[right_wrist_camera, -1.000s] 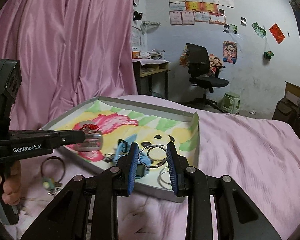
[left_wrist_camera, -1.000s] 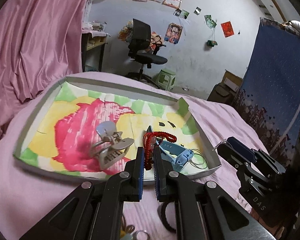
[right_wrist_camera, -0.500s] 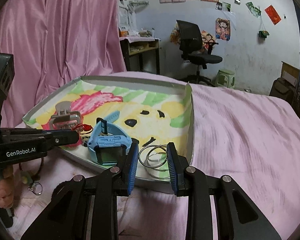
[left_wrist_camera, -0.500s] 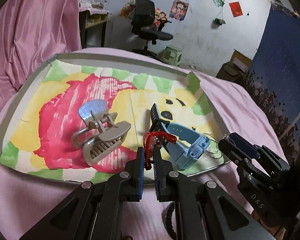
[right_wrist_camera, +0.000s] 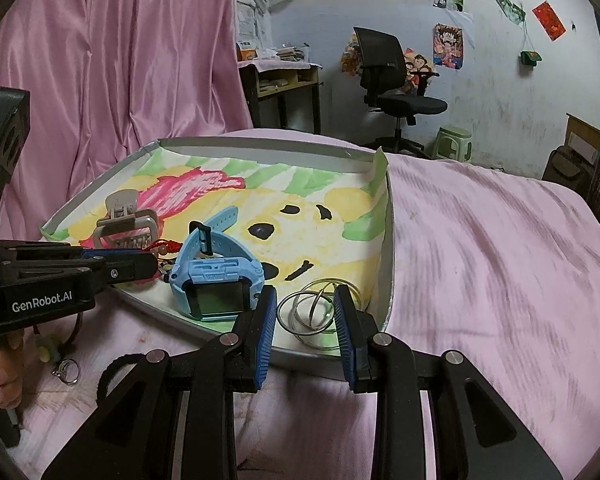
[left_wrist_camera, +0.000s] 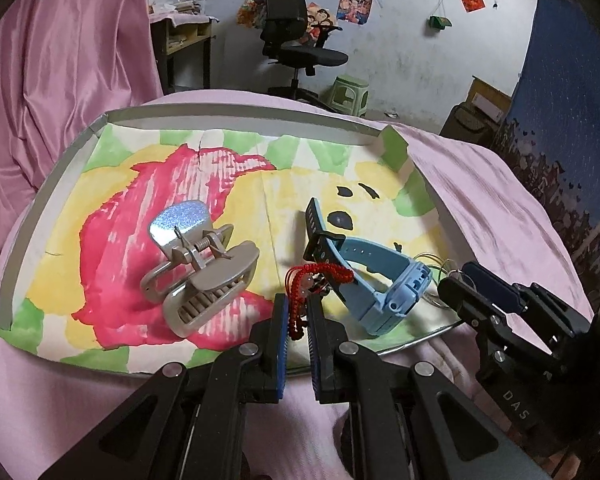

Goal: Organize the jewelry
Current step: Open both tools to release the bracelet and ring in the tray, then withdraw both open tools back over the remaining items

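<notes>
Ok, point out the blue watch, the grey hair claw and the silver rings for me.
blue watch (right_wrist_camera: 219, 294), right wrist view, on its screen.
grey hair claw (left_wrist_camera: 204, 276), left wrist view, on its upper jaw.
silver rings (right_wrist_camera: 300, 322), right wrist view, on the front ring's wire.

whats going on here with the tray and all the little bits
A person is sorting jewelry into a shallow painted tray on a pink bedspread, using a handheld gripper in each hand. The left gripper is shut on a red beaded cord charm, held at the tray's near edge. The right gripper is open, its fingers either side of some silver bangles in the tray's corner. A grey hair claw clip and a blue smartwatch already sit in the tray.
</notes>
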The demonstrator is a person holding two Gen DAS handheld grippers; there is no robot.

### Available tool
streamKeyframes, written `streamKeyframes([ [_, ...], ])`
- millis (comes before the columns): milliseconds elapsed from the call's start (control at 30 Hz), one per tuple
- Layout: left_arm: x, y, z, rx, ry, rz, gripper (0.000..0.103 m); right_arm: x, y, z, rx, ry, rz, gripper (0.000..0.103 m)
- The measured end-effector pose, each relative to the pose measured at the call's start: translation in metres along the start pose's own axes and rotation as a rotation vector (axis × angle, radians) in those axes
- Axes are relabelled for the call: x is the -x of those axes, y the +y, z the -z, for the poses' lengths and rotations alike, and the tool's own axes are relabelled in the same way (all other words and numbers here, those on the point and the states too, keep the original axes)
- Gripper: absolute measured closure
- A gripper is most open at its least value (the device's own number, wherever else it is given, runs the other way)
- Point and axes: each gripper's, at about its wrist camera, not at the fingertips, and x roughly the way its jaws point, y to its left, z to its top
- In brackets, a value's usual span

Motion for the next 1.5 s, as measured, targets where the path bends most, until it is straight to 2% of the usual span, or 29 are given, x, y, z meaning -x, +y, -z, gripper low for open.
streamKeyframes([
  [233,0.007,0.009,0.004,0.035,-0.033,0.029,0.093,0.003,0.004,0.0,0.013,-0.006,-0.01,0.075],
  [367,0.014,0.015,0.008,0.062,-0.058,0.042,0.092,0.011,0.002,0.0,0.008,-0.03,-0.012,0.068],
  [533,0.027,0.018,0.012,0.077,-0.109,0.055,0.075,0.025,0.002,-0.001,0.001,-0.074,-0.013,0.063],
  [633,0.039,0.02,0.016,0.085,-0.156,0.051,0.059,0.039,0.002,-0.001,-0.007,-0.12,-0.011,0.055],
  [700,0.048,0.021,0.018,0.087,-0.19,0.046,0.044,0.048,0.002,-0.002,-0.014,-0.15,-0.012,0.046],
  [867,0.076,0.028,0.026,0.102,-0.294,0.03,0.028,0.075,0.003,-0.002,-0.037,-0.251,-0.014,0.027],
  [1000,0.092,0.033,0.033,0.111,-0.354,0.008,0.014,0.093,0.006,-0.001,-0.045,-0.317,-0.017,0.008],
  [1200,0.116,0.039,0.048,0.109,-0.43,-0.023,0.002,0.115,0.014,0.003,-0.034,-0.383,-0.017,0.001],
  [1500,0.148,0.043,0.074,0.08,-0.5,-0.049,0.0,0.14,0.031,0.015,0.009,-0.427,-0.015,0.001],
])
